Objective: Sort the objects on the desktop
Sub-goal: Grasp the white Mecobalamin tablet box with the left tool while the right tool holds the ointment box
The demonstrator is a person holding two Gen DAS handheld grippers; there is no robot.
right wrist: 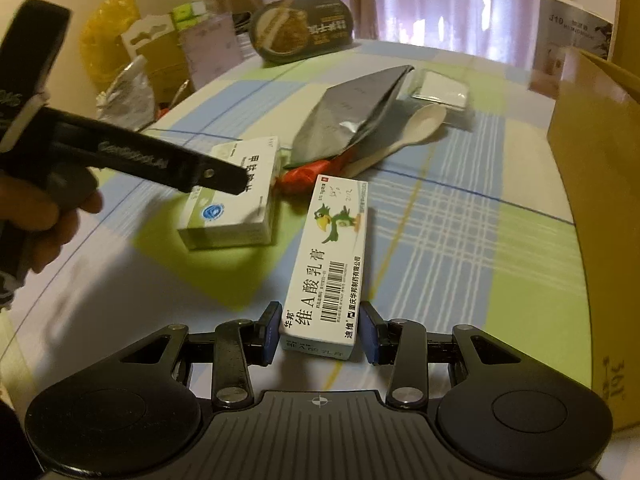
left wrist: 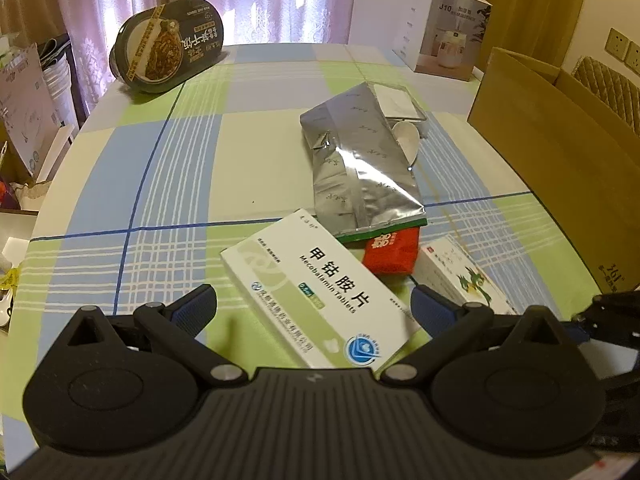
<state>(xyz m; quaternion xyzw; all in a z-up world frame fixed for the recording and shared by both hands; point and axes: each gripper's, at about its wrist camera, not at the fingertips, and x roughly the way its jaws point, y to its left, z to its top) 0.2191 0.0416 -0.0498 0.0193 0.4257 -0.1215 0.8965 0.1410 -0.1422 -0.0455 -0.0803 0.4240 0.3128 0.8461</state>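
Left gripper (left wrist: pixel 314 306) has its jaws spread wide, hanging just over the Mecobalamin tablet box (left wrist: pixel 310 300), which lies flat on the checked tablecloth (left wrist: pixel 160 168); neither pad touches it. Right gripper (right wrist: pixel 319 334) straddles the near end of the long ointment box (right wrist: pixel 326 268) with the green bird print; its blue pads (right wrist: pixel 271 332) sit just beside both box sides with thin gaps showing, so not clamped. Ointment box lies flat, pointing away from the camera. Past the two boxes: a red packet (left wrist: pixel 390 252) partly tucked under a crumpled silver foil bag (left wrist: pixel 360 160), a white plastic spoon (right wrist: pixel 404 134) poking out beside the bag, and a small clear-wrapped white packet (right wrist: pixel 440 90) behind. Dark oval noodle bowl (left wrist: pixel 168 46) stands tilted at the far edge. Brown cardboard box (left wrist: pixel 560 152) stands along the table's right side. A hand (right wrist: pixel 40 216) holds the left gripper's handle.
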